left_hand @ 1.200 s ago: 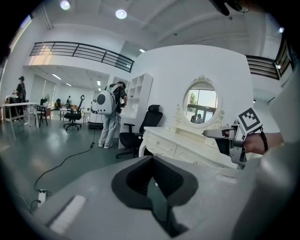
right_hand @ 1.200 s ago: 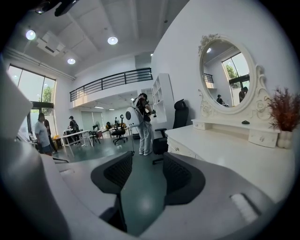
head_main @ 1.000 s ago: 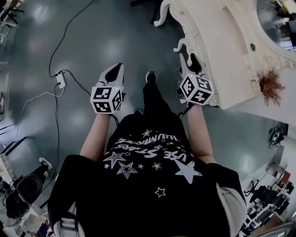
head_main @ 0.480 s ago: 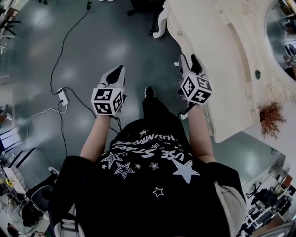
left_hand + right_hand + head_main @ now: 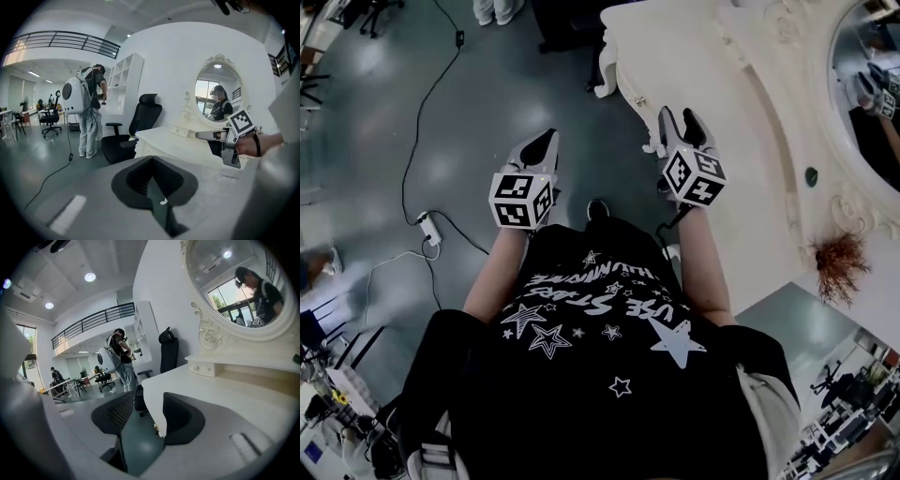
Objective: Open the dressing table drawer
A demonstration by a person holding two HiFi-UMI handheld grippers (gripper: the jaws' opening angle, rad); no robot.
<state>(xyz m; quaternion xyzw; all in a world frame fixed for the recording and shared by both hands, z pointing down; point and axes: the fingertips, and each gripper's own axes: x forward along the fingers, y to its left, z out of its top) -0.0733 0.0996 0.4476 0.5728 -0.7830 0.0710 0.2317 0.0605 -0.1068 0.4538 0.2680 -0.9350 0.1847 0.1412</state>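
Note:
The cream dressing table [image 5: 712, 84] fills the upper right of the head view, its carved front edge [image 5: 623, 84] facing left. My right gripper [image 5: 677, 117] stands open at that front edge; in the right gripper view [image 5: 146, 408] the edge of the table [image 5: 154, 394] lies between the spread jaws, with a small gold knob [image 5: 156, 427] low in the gap. The drawer front itself is hard to make out. My left gripper [image 5: 544, 141] hangs over the floor to the left, shut on nothing [image 5: 152, 173].
An oval mirror [image 5: 872, 66] and a dried plant [image 5: 836, 258] stand on the table. A small drawer box [image 5: 206, 367] sits under the mirror. A black office chair [image 5: 136, 126] is past the table's end. A person with a white backpack [image 5: 89, 108] stands beyond. Cables and a power strip [image 5: 429, 228] cross the floor.
The table has slid down and left in the head view as the person moved along it. Both grippers sit slightly higher in view; the right one stays at the table's front edge.

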